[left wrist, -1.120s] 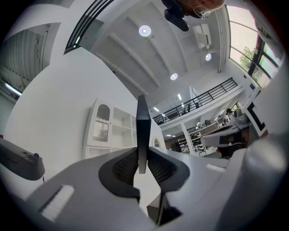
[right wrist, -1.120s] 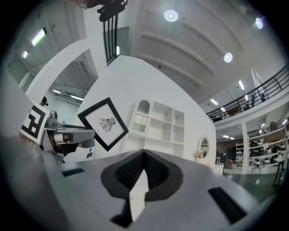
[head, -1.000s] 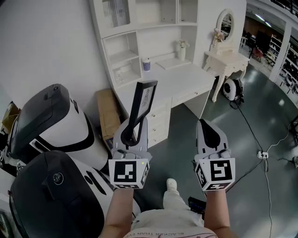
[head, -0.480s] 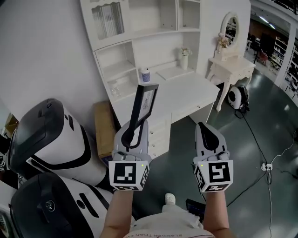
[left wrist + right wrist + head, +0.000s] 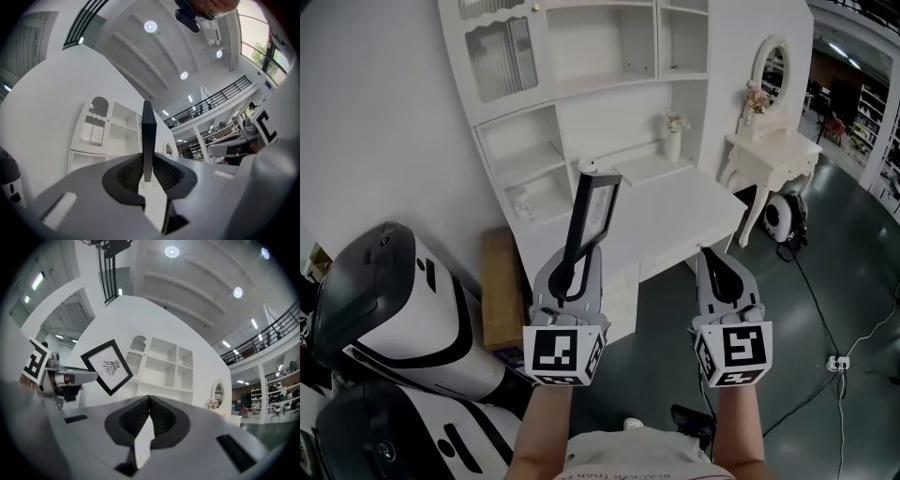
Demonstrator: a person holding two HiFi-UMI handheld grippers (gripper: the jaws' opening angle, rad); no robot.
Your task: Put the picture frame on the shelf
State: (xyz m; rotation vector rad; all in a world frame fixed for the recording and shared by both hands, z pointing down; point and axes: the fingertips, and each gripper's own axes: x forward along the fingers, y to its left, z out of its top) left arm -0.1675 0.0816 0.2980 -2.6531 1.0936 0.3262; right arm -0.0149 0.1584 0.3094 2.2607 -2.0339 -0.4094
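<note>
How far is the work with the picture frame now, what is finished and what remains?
Done: the picture frame is picked up, clamped edge-on in the left gripper. In hand: it is held in the air before the white shelf unit, not touching it. The right gripper is shut and empty. Left: set the frame on a shelf and release.

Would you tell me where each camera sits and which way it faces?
Head view: on the head, facing steeply down at forearms, left hand-held gripper, right hand-held gripper, shelf.
Left gripper view: rides the left one, looking along jaws shut on the frame, upward.
Right gripper view: rides the right one, closed empty jaws facing the shelf.
Shared: all show frame and shelf.
</note>
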